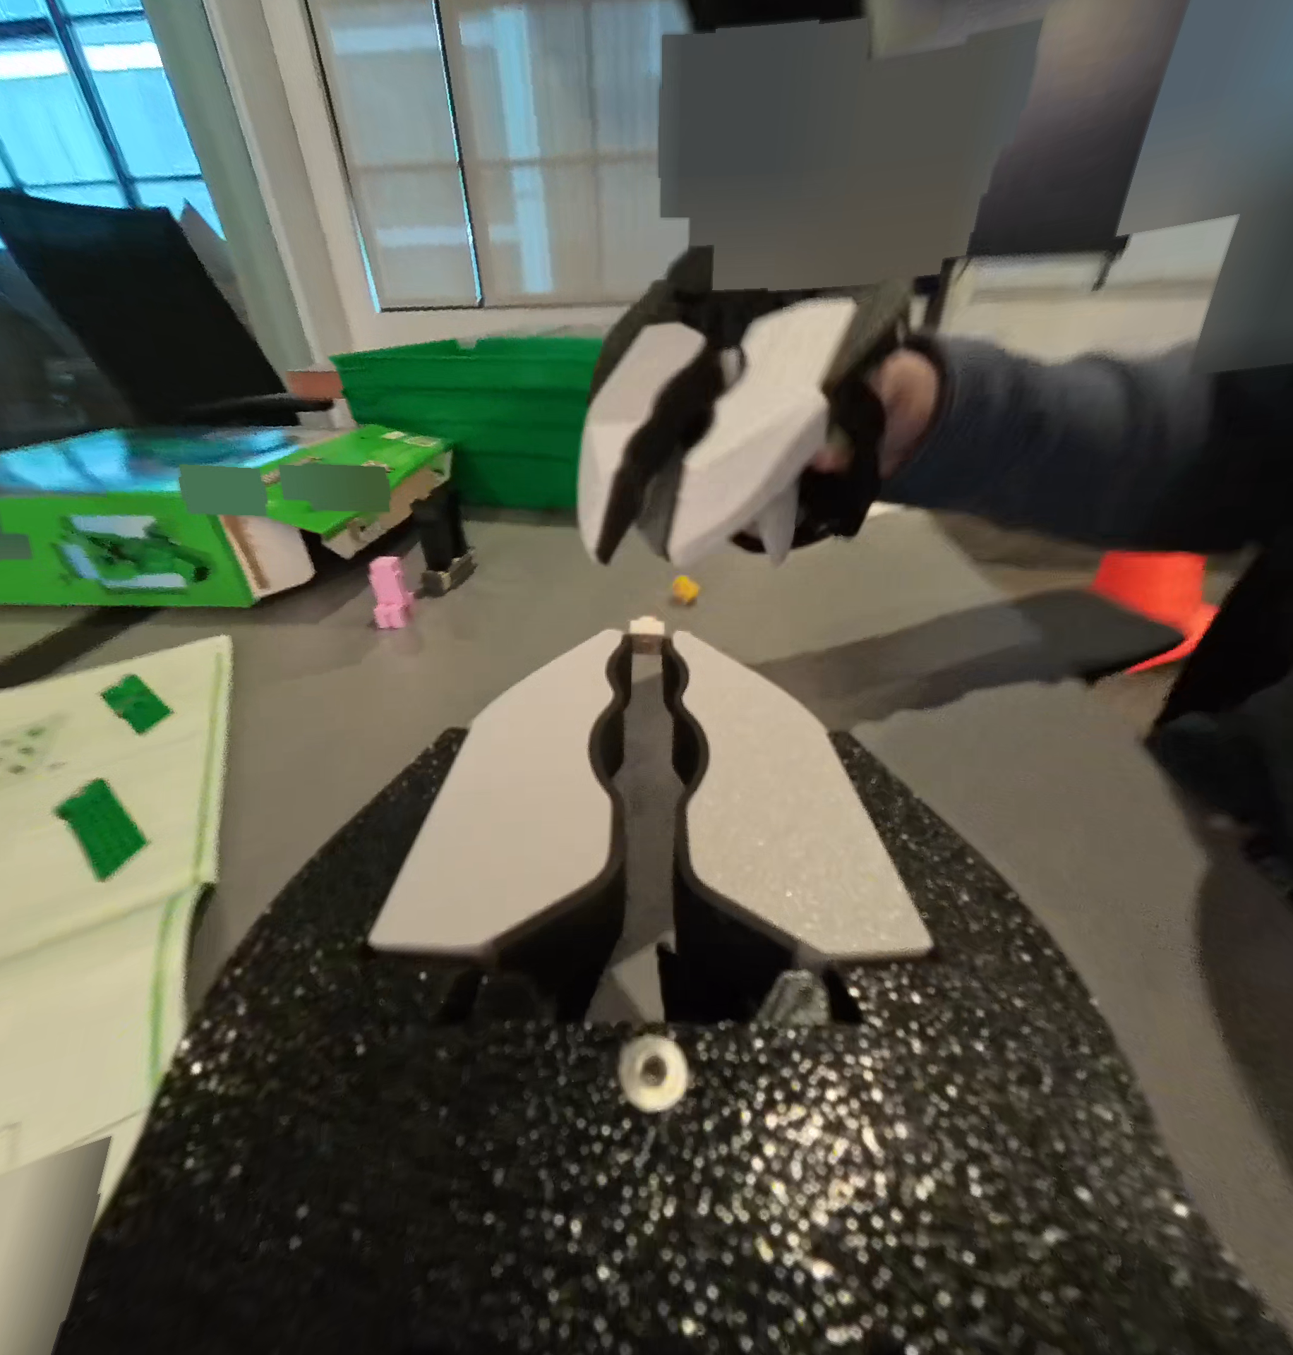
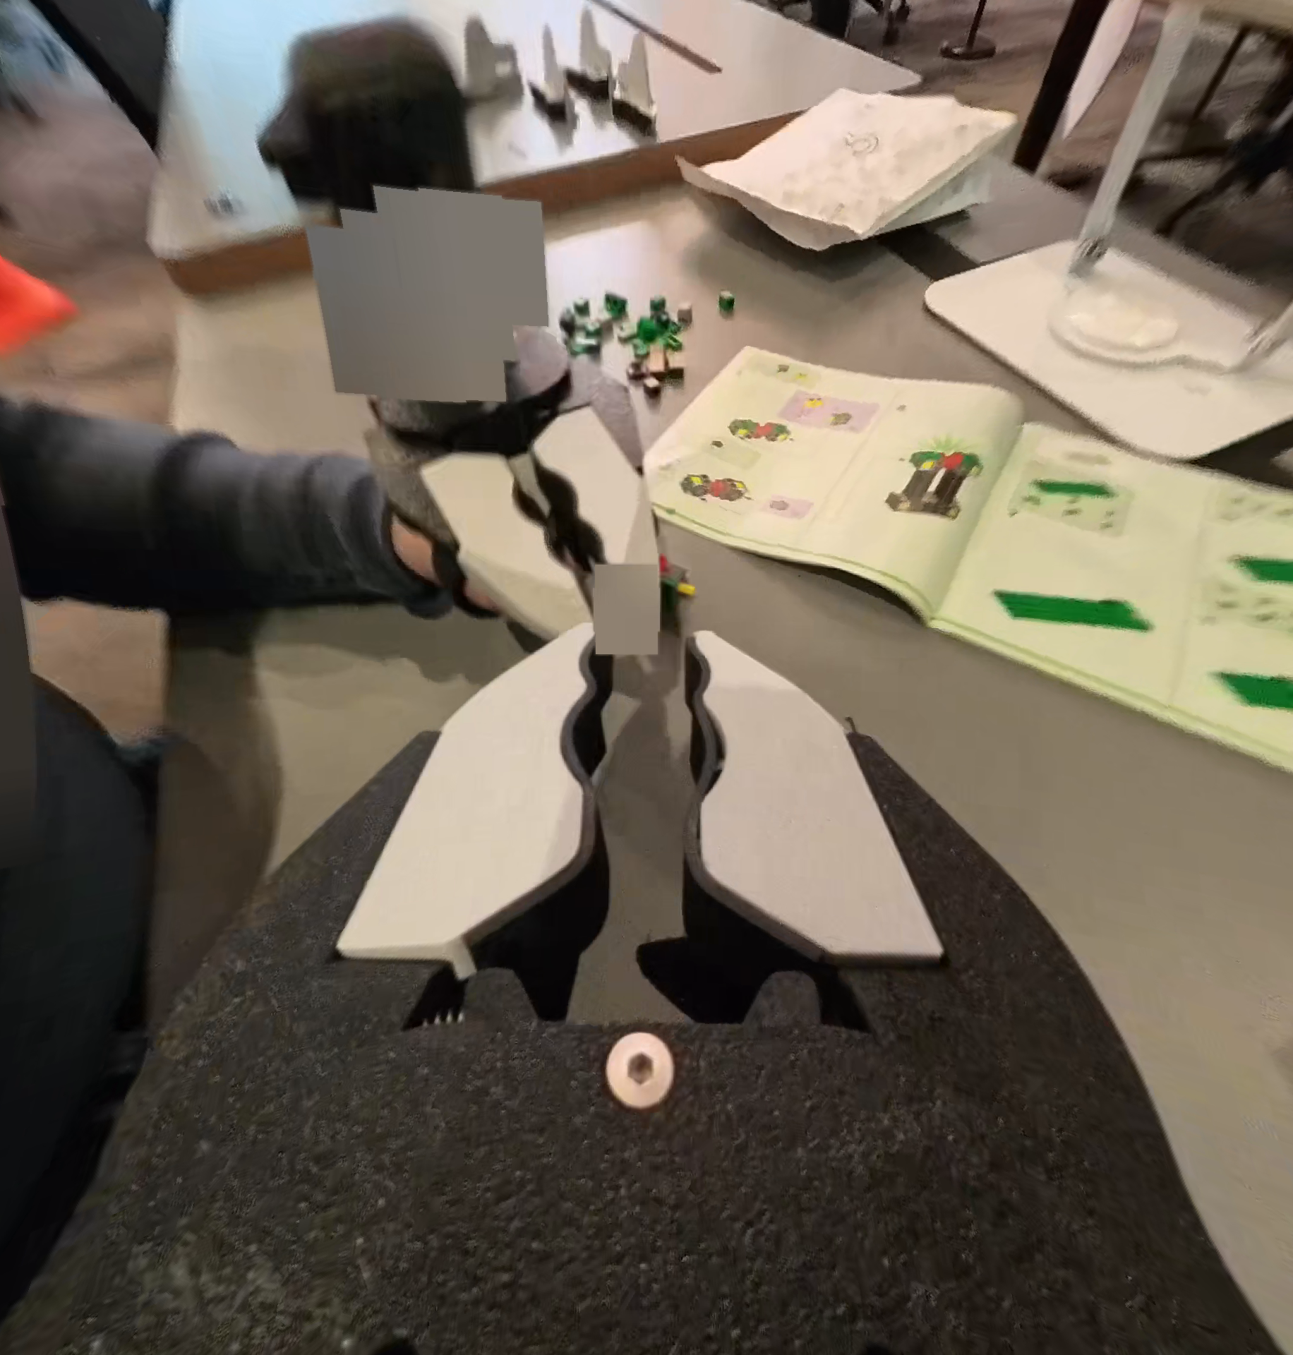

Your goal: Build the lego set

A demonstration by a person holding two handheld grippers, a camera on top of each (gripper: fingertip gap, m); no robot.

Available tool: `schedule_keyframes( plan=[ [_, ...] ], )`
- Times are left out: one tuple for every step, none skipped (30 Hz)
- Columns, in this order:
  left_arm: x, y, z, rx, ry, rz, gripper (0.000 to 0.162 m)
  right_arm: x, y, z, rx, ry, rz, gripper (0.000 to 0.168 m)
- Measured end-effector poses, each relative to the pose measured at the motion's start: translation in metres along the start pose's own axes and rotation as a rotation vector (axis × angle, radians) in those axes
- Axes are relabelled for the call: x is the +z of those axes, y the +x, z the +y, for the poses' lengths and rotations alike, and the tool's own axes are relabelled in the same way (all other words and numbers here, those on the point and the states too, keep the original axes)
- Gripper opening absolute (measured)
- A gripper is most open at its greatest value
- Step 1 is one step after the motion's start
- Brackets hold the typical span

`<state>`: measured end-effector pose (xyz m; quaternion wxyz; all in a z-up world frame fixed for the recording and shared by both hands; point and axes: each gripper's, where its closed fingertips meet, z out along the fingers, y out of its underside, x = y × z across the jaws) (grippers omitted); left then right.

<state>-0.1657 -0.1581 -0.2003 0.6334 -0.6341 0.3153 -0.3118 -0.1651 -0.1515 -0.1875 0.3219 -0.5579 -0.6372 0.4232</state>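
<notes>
My left gripper (image 1: 645,649) is shut on a small white and tan brick (image 1: 643,632) and holds it above the grey table (image 1: 335,660). My right gripper (image 1: 632,546) hangs just beyond and above it, tips pointing down, jaws apart and empty. A small yellow piece (image 1: 684,589) lies on the table under it. In the right wrist view my right gripper (image 2: 640,649) is open. The left gripper (image 2: 614,579) is just ahead of it, with a small green, yellow and red piece (image 2: 674,586) at its tips, partly behind a blur patch.
A pile of loose green and dark bricks (image 2: 629,330) lies beyond the open instruction booklet (image 2: 922,498). A pink figure (image 1: 392,594), a small dark build (image 1: 445,561) and the green set box (image 1: 189,528) stand at left. A white stand base (image 2: 1069,366) is at right. Less than 4 cm separates the two grippers' tips.
</notes>
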Motion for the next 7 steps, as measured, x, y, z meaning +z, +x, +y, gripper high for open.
schedule_keyframes(
  plan=[
    [0.002, 0.001, 0.002, 0.057, -0.027, -0.021, 0.007, 0.0, 0.001, 0.0, 0.081, 0.017, -0.031, 0.018],
    [0.003, 0.002, 0.004, 0.1, -0.045, -0.037, 0.007, 0.001, 0.001, 0.001, 0.161, 0.028, -0.072, 0.02],
    [0.004, 0.003, 0.004, 0.128, -0.056, -0.046, 0.007, 0.002, 0.0, 0.002, 0.234, 0.029, -0.113, 0.024],
    [0.005, 0.004, 0.005, 0.149, -0.068, -0.055, 0.007, 0.004, -0.001, 0.007, 0.292, 0.011, -0.139, 0.028],
    [0.006, 0.002, 0.007, 0.173, -0.087, -0.072, 0.007, 0.006, -0.001, 0.013, 0.337, -0.017, -0.146, 0.032],
    [0.006, 0.001, 0.009, 0.202, -0.109, -0.093, 0.007, 0.008, -0.002, 0.018, 0.372, -0.035, -0.154, 0.034],
    [0.006, 0.0, 0.011, 0.232, -0.128, -0.11, 0.007, 0.01, -0.004, 0.02, 0.406, -0.037, -0.17, 0.034]
  ],
)
